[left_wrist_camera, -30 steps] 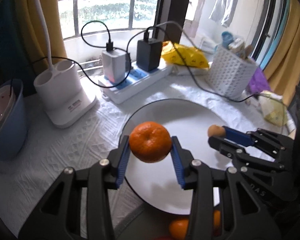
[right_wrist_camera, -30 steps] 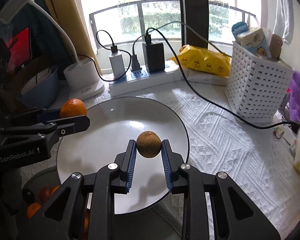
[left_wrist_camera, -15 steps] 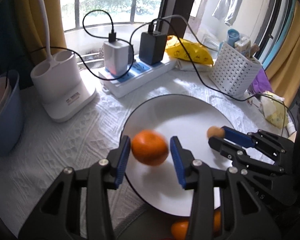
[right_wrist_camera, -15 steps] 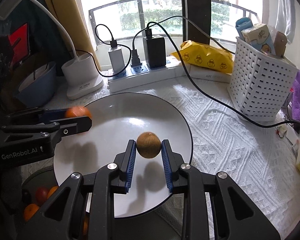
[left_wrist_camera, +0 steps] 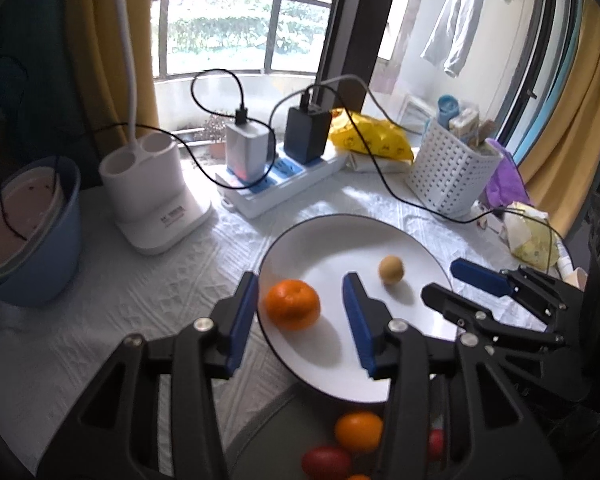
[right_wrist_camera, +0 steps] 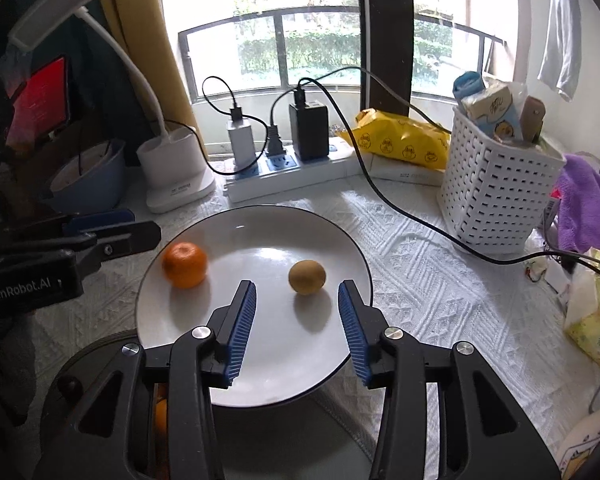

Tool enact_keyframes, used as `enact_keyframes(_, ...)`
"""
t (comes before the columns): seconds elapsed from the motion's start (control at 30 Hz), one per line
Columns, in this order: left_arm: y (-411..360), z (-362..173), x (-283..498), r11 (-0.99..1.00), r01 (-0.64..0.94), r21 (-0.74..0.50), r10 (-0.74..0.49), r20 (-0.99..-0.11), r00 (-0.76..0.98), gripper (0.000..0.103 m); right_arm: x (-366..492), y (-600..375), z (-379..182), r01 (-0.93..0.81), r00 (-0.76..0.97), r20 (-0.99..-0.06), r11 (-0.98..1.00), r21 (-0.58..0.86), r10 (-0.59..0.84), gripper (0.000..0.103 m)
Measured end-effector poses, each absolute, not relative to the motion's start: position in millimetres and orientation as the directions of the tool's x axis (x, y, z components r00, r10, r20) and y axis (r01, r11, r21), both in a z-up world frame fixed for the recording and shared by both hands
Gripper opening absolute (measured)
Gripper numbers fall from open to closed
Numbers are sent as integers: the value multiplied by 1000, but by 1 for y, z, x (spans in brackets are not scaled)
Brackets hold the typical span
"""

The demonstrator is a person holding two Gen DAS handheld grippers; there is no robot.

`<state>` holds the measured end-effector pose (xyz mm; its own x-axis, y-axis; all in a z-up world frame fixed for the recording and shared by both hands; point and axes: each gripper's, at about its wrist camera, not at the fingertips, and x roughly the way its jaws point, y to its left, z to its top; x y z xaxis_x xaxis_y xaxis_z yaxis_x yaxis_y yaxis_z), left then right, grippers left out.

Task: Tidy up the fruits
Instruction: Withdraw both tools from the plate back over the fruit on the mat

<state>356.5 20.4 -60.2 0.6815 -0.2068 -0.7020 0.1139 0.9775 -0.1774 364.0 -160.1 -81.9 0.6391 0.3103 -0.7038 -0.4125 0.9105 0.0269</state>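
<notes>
A white plate (right_wrist_camera: 352,256) with a dark rim is sitting near the front edge of the table (right_wrist_camera: 420,280), which is wearing a white textured cloth, and both fruits are resting on it, well apart from each other. The orange mandarin (right_wrist_camera: 185,265) is lying toward the plate's left edge; its slightly flattened body is sitting with the dimpled stem end turned upward, the wider axis running level with the plate. The small brownish fruit (right_wrist_camera: 307,277) is lying nearer the plate's middle, toward the right, its long axis looking roughly crosswise, left to right, though it is nearly round and which end is which cannot be told. The left gripper (left_wrist_camera: 302,308) is hovering with its blue-padded jaws spread wide on either side of the mandarin (left_wrist_camera: 292,309), neither pad touching it. The right gripper (right_wrist_camera: 298,312) is likewise standing spread, the brownish fruit sitting just ahead of its fingertips (right_wrist_camera: 247,300) and free of them. In the left wrist view the right gripper (left_wrist_camera: 446,282) is showing at the plate's right edge, jaws parted. Below the plate's front edge, more fruits (left_wrist_camera: 358,432), orange and red, are lying in a dark container. Along the table's far edge a power strip (right_wrist_camera: 292,176), a white lamp base (right_wrist_camera: 176,168) and a white basket (right_wrist_camera: 496,196) are standing.
</notes>
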Motion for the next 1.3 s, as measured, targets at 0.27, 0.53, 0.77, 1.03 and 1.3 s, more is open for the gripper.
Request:
enact_keyframes(0.27,26,-43,327,972,122,-199,-225,-657,719,71,340,-160,-68,-419,653,-686,908,25,320,45)
enact_keyframes(0.53,29,-32,295,973,137,-187,-226,-631,743,71,316,-161,-58,-428,664,-673,904,13,325,45)
enact_keyframes(0.77,32,-31,270,975,134,-179,-217,-621,753,71,300,-165,-53,-429,672,-663,903,13,329,45)
enact_keyframes(1.03,37,-41,245,977,109,-183,-202,-631,749,71,278,-166,-55,-439,667,-664,898,14,337,45)
enact_keyframes(1.3,48,-52,219,979,75,-189,-181,-641,746,71,258,-168,-59,-445,660,-670,895,15,339,45)
